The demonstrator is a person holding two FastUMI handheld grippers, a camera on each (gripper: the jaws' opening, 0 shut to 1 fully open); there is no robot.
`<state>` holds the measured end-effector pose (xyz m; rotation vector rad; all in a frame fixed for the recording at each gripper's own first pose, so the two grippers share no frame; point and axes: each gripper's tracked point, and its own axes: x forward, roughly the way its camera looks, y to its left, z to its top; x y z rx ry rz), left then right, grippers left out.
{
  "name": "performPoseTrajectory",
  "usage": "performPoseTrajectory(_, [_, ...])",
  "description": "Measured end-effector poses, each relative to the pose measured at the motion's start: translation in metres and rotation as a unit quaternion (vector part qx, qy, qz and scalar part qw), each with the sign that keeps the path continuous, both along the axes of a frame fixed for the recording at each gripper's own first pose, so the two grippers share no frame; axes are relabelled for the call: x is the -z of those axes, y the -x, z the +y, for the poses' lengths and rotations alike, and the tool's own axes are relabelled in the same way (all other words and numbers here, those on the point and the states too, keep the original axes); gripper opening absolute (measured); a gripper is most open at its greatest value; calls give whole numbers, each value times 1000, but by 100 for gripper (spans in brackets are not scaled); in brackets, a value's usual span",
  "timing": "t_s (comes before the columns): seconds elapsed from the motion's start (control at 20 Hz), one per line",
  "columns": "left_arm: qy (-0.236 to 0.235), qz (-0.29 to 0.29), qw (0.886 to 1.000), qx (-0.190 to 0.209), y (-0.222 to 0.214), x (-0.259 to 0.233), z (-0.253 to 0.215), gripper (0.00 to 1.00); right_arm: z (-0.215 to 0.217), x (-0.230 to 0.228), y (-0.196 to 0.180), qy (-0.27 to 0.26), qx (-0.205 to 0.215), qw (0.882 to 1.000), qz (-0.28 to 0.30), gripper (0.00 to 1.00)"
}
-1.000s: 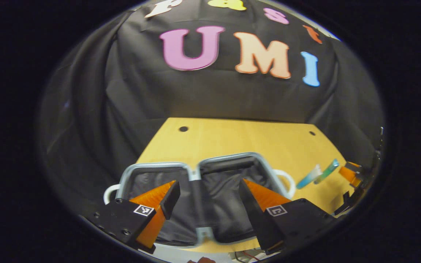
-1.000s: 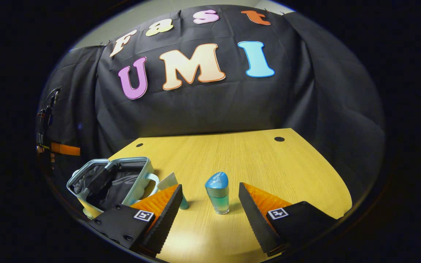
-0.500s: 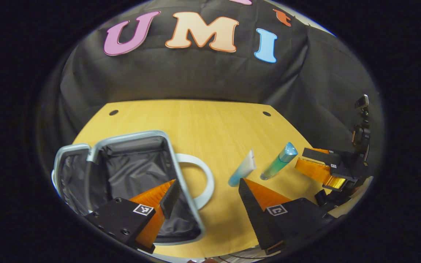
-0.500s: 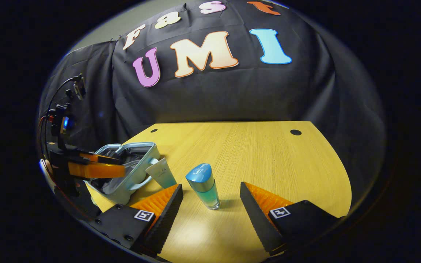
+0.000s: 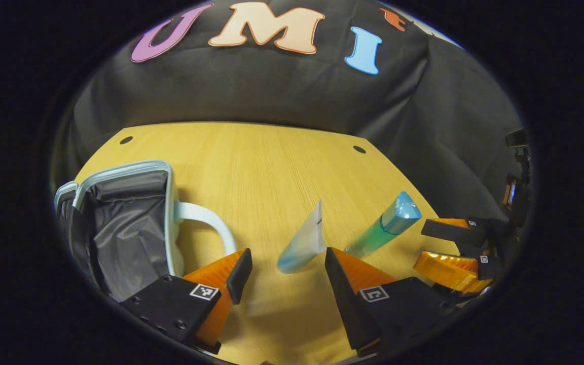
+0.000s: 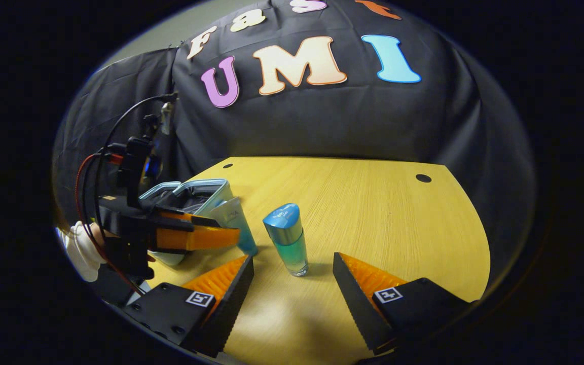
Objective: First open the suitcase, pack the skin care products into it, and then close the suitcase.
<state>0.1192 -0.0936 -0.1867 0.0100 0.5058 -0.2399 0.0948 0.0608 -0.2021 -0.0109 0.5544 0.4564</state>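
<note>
Left gripper view: both grippers wide, a product ahead of each

Left gripper view shows the left gripper point(image 5: 284, 263) with its fingers spread wide and nothing between them pressing on either pad. The pale tube point(image 5: 303, 242) stands cap down on the wooden table point(image 5: 251, 162), just ahead of the gap between the fingers and a little toward the right one; whether it touches that finger cannot be told. Farther off past the right finger stands the blue-capped bottle point(image 5: 383, 228), and beyond it the right gripper point(image 5: 446, 246) shows, its two orange fingers apart. Off to the left of the left finger lies the open suitcase point(image 5: 119, 223), its dark lining exposed and its pale handle point(image 5: 206, 225) arching toward the gripper.

Right gripper view has the right gripper point(image 6: 292, 271) equally wide and holding nothing. The bottle point(image 6: 287, 238) stands upright on the table point(image 6: 373, 203) just ahead of the gap, nearer the left finger and clear of both. The tube point(image 6: 236, 220) stands just beyond and to the left of the bottle, with the left gripper point(image 6: 206, 235) reaching in from the left so that its orange finger crosses in front of the tube. Behind the tube sits the suitcase point(image 6: 195, 190), well to the left of the right gripper. A gloved hand point(image 6: 81, 248) holds the left gripper at the far left edge.
</note>
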Motion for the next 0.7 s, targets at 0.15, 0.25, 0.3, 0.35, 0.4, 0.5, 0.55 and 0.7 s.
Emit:
performPoseTrajectory(0.15, [-2,4,1000,-1,-12,11,-10,78,3,10,-1,3,-10,1000,4,99])
performPoseTrajectory(0.25, [-2,12,1000,-3,-18,18,-14,69,6,15,0,4,-16,1000,11,99])
performPoseTrajectory(0.3, [-10,11,1000,-8,-23,22,-13,65,6,16,0,5,-19,1000,12,99])
performPoseTrajectory(0.35, [-13,11,1000,-12,-27,23,-11,55,7,19,0,8,-21,1000,14,95])
performPoseTrajectory(0.4, [-9,12,1000,-16,-27,25,-11,41,6,22,-2,12,-23,1000,15,95])
performPoseTrajectory(0.5, [7,10,1000,-15,-30,22,-12,37,10,27,-5,16,-27,999,19,96])
performPoseTrajectory(0.55, [11,11,1000,-18,-30,21,-12,33,10,29,-7,18,-29,999,19,98])
performPoseTrajectory(0.7, [22,7,999,-29,-30,14,-8,28,19,37,-17,23,-35,999,17,99])
